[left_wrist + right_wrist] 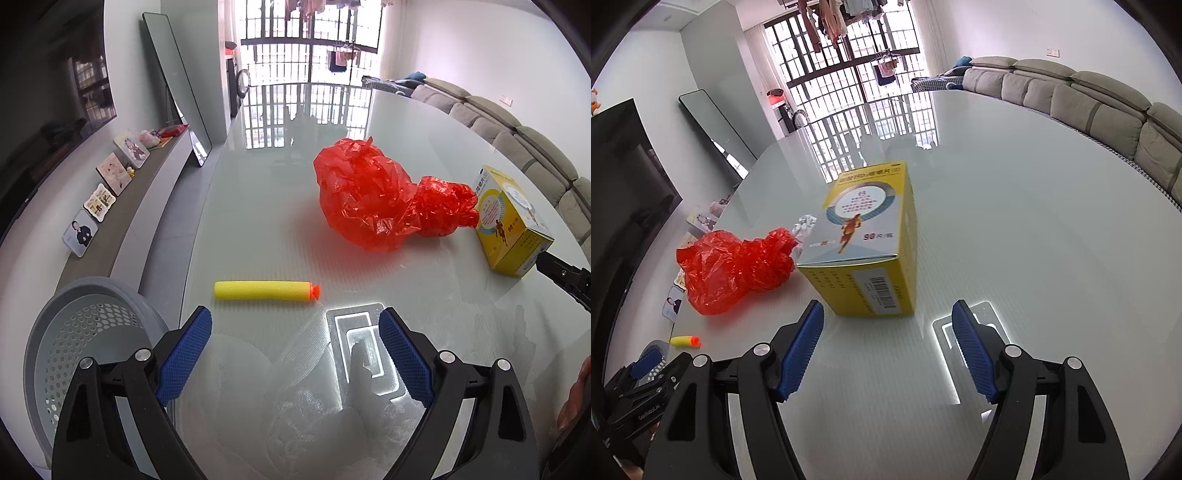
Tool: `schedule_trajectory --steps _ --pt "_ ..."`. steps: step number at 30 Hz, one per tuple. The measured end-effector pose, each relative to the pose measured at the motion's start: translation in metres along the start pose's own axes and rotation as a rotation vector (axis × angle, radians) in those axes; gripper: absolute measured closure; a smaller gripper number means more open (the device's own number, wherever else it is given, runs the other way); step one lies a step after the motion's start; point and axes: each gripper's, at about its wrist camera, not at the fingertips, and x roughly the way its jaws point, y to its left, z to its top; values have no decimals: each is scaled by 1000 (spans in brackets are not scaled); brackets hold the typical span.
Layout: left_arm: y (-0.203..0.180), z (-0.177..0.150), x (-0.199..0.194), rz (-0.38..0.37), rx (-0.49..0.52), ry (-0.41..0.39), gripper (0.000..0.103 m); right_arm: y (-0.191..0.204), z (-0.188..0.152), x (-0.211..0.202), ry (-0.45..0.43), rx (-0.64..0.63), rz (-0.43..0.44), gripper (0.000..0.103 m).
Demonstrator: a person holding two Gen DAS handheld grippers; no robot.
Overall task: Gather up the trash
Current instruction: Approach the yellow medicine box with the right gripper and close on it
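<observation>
Two grippers we see spread wide, holding nothing: the left gripper [295, 325] above the glossy white table [424, 147] near a yellow foam dart [266, 290], the right gripper [887, 317] just before a yellow cardboard box [871, 240]. Crumpled red plastic bag [384, 199] touches the box; the grey perforated bin [74, 347] beside the table looks empty.

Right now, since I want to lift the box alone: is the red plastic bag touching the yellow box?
Touching. In the right wrist view the red plastic bag presses against the yellow box at its left lower edge; the left wrist view shows no gap either.
</observation>
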Motion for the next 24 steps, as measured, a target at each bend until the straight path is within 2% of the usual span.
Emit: schedule_trajectory --steps 10,24 --pt "10 0 -2 -16 -23 -12 13 24 24 26 17 -8 -36 30" --pt "10 -1 0 -31 -21 -10 13 17 37 56 46 40 -99 30"
